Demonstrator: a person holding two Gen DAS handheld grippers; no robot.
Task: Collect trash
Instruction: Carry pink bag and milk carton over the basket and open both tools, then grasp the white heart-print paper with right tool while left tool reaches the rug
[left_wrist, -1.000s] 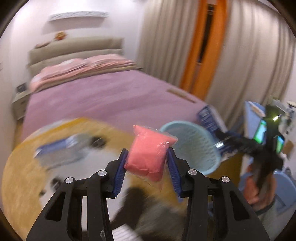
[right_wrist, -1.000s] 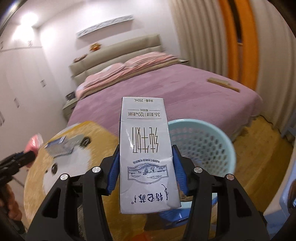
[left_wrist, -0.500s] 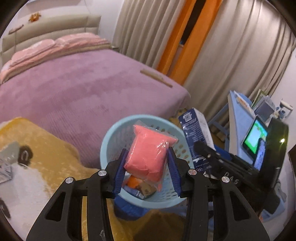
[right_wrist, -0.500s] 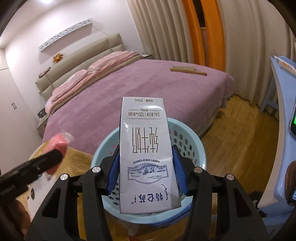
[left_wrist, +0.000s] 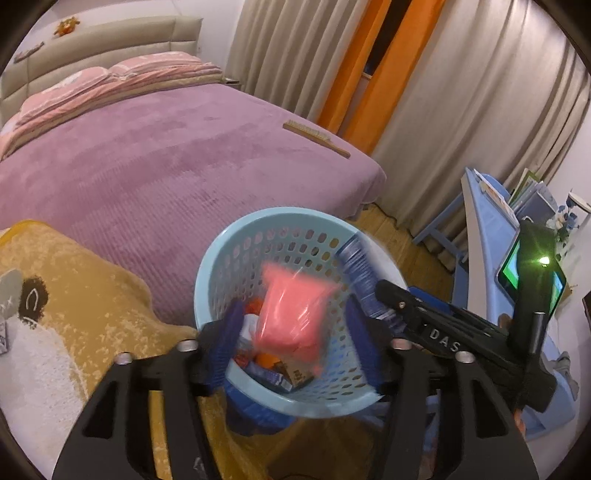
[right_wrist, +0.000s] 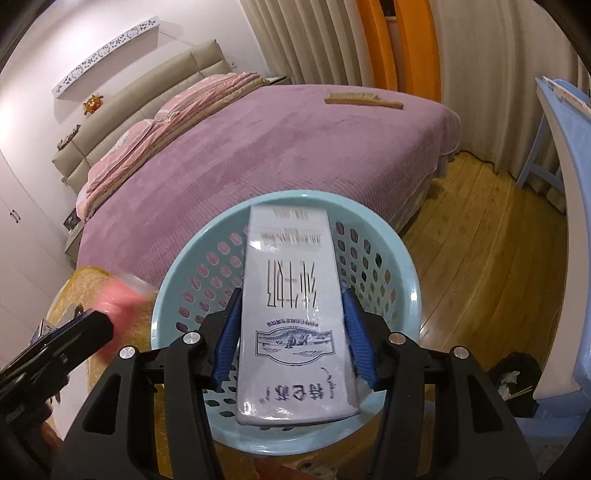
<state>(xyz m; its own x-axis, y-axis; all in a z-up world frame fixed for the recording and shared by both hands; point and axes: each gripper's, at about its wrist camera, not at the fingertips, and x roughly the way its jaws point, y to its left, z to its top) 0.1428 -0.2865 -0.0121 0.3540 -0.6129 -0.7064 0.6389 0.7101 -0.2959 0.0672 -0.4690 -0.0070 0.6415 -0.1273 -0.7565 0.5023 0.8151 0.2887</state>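
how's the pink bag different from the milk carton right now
The pink bag is soft, crinkly plastic; the milk carton is a rigid white box with printed text. The bag sits blurred and loose between the left claw's spread fingers; the carton sits between the right claw's pads, whether gripped or released is unclear. Both are over the blue basket.

Wooden floor (right_wrist: 476, 236) carries a yellow rug (left_wrist: 110, 295) with a white patch; a light-blue perforated basket (left_wrist: 221, 266) stands at the rug's edge, just beside the bed (left_wrist: 166, 155); the bed, covered in a purple spread, carries a wooden brush (right_wrist: 364, 99) near its foot corner and pink folded bedding (right_wrist: 177, 114) at the headboard end; a blue bench (right_wrist: 565, 122) stands on the floor to the right.
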